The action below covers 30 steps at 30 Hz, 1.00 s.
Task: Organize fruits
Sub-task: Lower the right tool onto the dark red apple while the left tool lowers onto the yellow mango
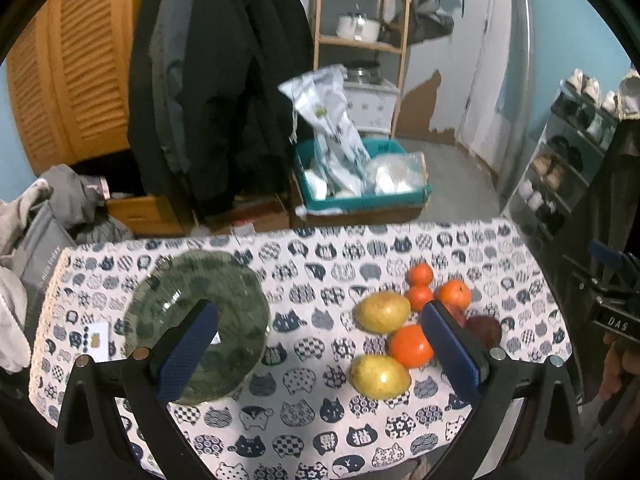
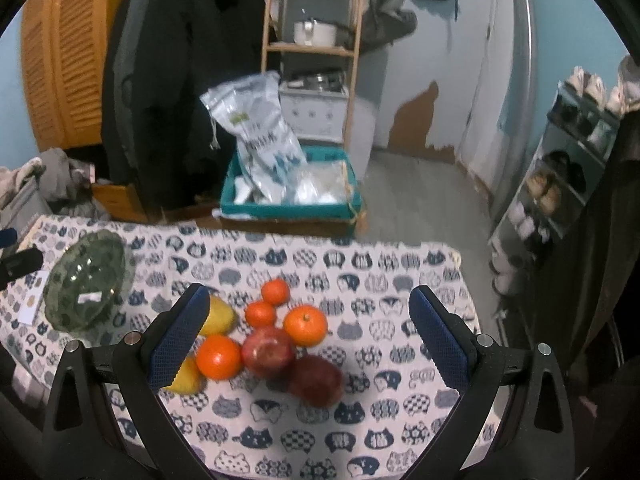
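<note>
The fruit is all bunched up in one pile on the cat-print tablecloth point(image 2: 360, 264): two red apples, four oranges, two yellow pears. In your right view the front apple point(image 2: 267, 353) sits just ahead of the right gripper point(image 2: 306, 336), pretty much centred between its fingers, with the darker apple point(image 2: 317, 380) touching it on the near right and an orange point(image 2: 218, 357) touching it on the left. Both of your grippers are spread wide and holding nothing.

The green glass bowl point(image 1: 196, 320) looks like where everything goes, and it's empty. It sits right in front of your left gripper point(image 1: 320, 340), partly behind the left finger.

So I'd start with the right hand on something at the edge of the pile, not the middle one. The darker apple is nearest and has open cloth on its right, so come down with one finger on that free side and slip the other into the seam between the two apples. Close gently, round fruit squirts out if you pinch off-centre. Lift straight up before you swing left toward the bowl, or you'll bump the oranges and send them rolling.
</note>
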### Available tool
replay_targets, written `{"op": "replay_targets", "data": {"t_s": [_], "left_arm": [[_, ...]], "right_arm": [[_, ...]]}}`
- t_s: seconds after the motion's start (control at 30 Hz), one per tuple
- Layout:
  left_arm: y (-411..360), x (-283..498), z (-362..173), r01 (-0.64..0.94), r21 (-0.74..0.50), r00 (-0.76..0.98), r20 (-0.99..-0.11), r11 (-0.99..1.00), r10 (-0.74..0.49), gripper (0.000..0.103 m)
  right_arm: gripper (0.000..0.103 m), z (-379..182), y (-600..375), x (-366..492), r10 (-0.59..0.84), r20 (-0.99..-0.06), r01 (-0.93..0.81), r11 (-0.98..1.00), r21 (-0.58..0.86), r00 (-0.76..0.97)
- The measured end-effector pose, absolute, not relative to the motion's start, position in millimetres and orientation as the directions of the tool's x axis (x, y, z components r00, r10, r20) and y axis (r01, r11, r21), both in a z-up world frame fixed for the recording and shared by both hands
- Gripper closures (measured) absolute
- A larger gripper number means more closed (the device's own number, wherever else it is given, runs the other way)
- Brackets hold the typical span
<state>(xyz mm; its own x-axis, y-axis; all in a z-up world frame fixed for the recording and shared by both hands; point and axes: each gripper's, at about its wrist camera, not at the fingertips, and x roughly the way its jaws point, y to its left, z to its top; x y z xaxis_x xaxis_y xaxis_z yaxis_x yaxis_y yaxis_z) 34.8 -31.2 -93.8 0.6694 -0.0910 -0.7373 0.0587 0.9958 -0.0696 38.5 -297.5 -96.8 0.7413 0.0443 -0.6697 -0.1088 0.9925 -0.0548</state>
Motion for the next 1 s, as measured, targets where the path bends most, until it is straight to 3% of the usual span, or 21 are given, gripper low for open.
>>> {"op": "replay_targets", "data": {"t_s": [0.53,1.0], "left_arm": [[-61.4,55.8,-182.8,0.094,-0.092,0.455,-0.882,0.991,-0.124,0.001],[-88.8,64.9,-245.1,0.1,-0.115,0.309,-0.941,0.988,-0.14,0.001]], "right_arm": [[0.004,-173.9,-308.6,54.4,0.024,-0.839,-0.109,0.993,-0.042,0.543],[0.004,-240.4,-323.6,66.1,0.011,-0.931,-0.074,0.997,-0.017,0.366]]}}
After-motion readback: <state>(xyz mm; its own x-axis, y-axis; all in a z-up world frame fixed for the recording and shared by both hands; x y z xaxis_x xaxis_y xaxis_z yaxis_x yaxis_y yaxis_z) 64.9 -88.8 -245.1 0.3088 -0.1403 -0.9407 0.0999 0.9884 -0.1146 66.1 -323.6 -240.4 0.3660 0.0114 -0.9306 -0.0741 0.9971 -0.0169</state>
